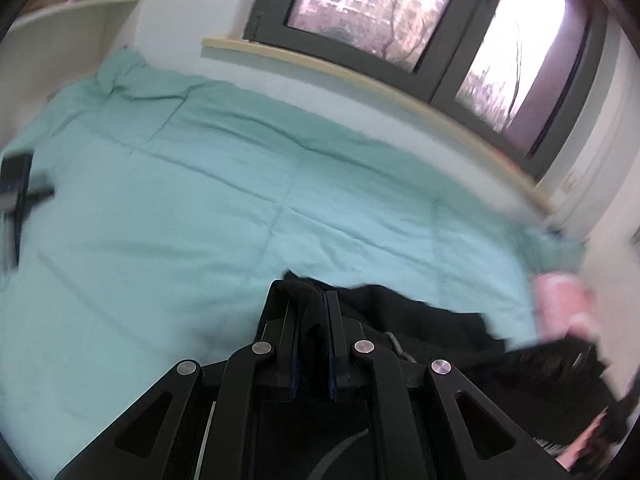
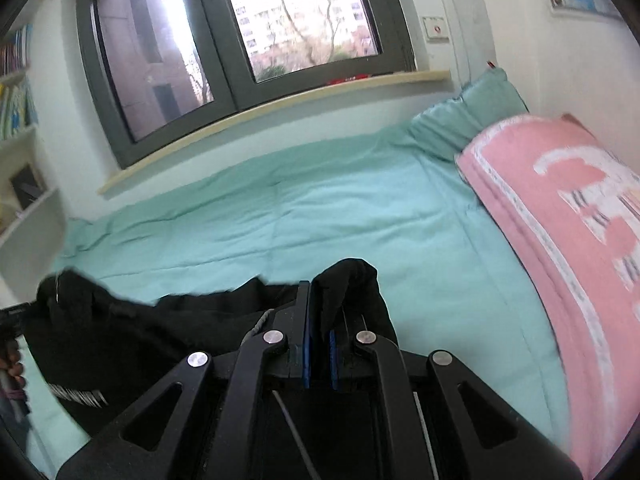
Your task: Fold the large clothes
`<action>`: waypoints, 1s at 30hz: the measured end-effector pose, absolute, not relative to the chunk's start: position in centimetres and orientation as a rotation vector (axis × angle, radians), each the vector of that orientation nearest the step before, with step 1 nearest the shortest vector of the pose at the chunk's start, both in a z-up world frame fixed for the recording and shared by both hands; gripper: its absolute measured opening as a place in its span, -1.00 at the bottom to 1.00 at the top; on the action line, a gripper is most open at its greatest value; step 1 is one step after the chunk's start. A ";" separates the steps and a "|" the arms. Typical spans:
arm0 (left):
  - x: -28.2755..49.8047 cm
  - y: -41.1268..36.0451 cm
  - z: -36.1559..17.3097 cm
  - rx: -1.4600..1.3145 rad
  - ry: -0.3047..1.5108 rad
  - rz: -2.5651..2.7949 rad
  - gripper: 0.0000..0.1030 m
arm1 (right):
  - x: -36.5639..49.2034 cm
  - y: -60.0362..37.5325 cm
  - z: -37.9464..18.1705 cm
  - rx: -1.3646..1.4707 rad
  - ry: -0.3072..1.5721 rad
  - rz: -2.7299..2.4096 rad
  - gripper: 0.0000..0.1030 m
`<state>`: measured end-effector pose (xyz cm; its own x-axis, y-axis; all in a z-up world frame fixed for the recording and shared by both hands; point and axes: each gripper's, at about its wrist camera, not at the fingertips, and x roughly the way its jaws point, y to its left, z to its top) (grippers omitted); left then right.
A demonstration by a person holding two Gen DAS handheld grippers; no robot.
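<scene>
Left wrist view: the left gripper (image 1: 311,304) at bottom centre pinches the black garment (image 1: 432,328), which trails to the lower right over the teal bedsheet (image 1: 240,208).

Right wrist view: the right gripper (image 2: 320,300) clamps the same black garment (image 2: 120,332), spreading lower left; a pink blanket (image 2: 560,232) lies at right.

A home bedroom: bed (image 2: 320,208), pink pillow (image 2: 560,220), bookshelf (image 2: 18,92).

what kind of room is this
Most likely a bedroom: a bed with a teal sheet, a pink pillow at its end, a window alongside, and bookshelves.
</scene>
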<state>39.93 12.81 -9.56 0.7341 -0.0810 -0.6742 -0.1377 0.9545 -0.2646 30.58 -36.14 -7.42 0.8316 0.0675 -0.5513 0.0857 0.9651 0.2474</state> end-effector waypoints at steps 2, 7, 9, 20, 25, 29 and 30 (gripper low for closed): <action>43.2 11.7 -12.3 -0.235 0.762 0.066 -0.78 | 32.9 -35.6 -9.4 0.262 0.555 -0.038 -0.83; 48.0 10.7 -17.4 -0.169 0.762 0.130 -0.78 | 39.1 -34.6 -14.2 0.203 0.529 -0.064 -0.84; 49.8 10.3 -19.1 -0.154 0.784 0.141 -0.75 | 41.4 -34.6 -16.1 0.193 0.570 -0.063 -0.84; 53.1 10.0 -22.8 -0.149 0.934 0.088 -0.68 | 44.3 -35.0 -20.3 0.181 0.763 -0.050 -0.69; 50.7 13.1 -19.7 -0.292 0.877 0.027 -0.34 | 41.1 -38.4 -16.3 0.404 0.691 -0.018 0.00; 47.8 18.1 -16.2 -0.427 0.769 0.249 0.51 | 37.6 -41.9 -12.4 0.458 0.608 -0.196 0.50; 47.0 19.2 -15.2 -0.457 0.745 0.291 0.51 | 36.8 -42.6 -11.5 0.483 0.612 -0.200 0.50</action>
